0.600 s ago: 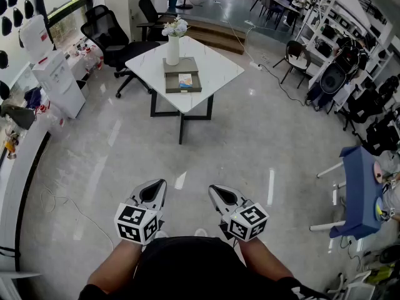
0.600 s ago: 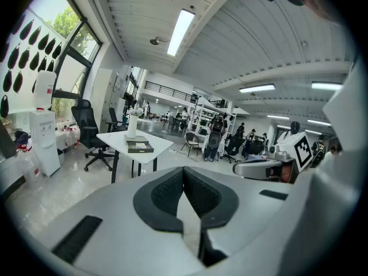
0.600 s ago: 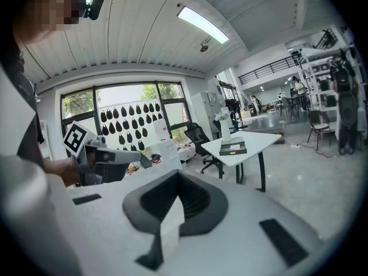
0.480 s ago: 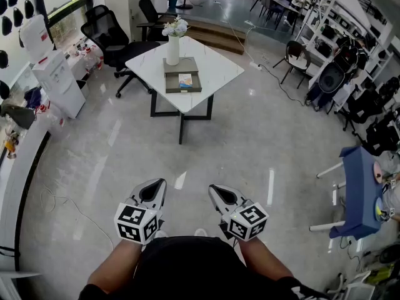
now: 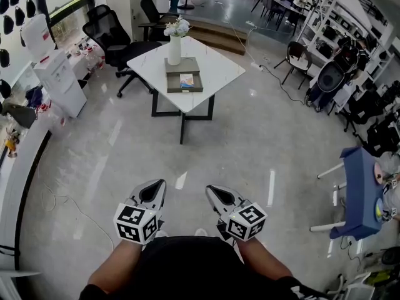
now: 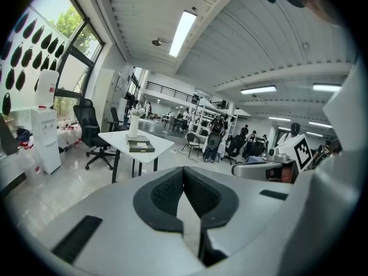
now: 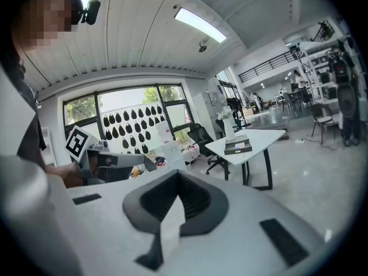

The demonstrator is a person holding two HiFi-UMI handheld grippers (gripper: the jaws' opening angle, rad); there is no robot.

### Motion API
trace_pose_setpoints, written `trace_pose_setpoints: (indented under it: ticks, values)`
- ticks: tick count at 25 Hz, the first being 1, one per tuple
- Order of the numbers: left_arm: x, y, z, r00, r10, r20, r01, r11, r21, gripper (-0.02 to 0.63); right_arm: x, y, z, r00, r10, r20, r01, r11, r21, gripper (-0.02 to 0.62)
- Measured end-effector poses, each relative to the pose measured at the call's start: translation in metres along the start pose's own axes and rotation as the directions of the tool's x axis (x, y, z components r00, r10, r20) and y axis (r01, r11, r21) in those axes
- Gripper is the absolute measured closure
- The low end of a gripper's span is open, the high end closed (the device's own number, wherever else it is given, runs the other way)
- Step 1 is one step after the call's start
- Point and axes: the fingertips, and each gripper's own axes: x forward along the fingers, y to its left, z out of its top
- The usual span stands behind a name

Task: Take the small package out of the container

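An open-plan office workspace: swivel chairs (image 5: 112,37), a white table (image 5: 215,74), shelving racks (image 5: 326,29), a water dispenser (image 5: 59,83).

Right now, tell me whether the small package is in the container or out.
In: the small package lies flat inside the container on the white table.

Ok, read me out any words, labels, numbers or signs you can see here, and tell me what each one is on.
No text here can be read.
small package in the container: has print on it, too small to read.
water bottle: red label, too blurred to read.
marker cubes: black and white square patterns only, no letters or numbers.
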Motion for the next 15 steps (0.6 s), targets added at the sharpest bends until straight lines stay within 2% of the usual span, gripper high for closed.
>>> trace_pose_setpoints:
  ticks: [7,15]
  values:
    - [-0.0021,0.0025,0.0002,1.000,0.015,-0.013,-0.015,0.999,0.040,0.603,0.0039,0.0079,0.0007,1.000,0.014,0.005,-0.014,1.000,-0.008,0.595]
    - [0.0043,-0.0025,0.0029,1.000,0.001,-0.006,-0.001,0.999,0.041,0.603,0.0025,0.0020,-0.0002,1.000,0.005,-0.004,-0.005,1.000,-0.006,0.595]
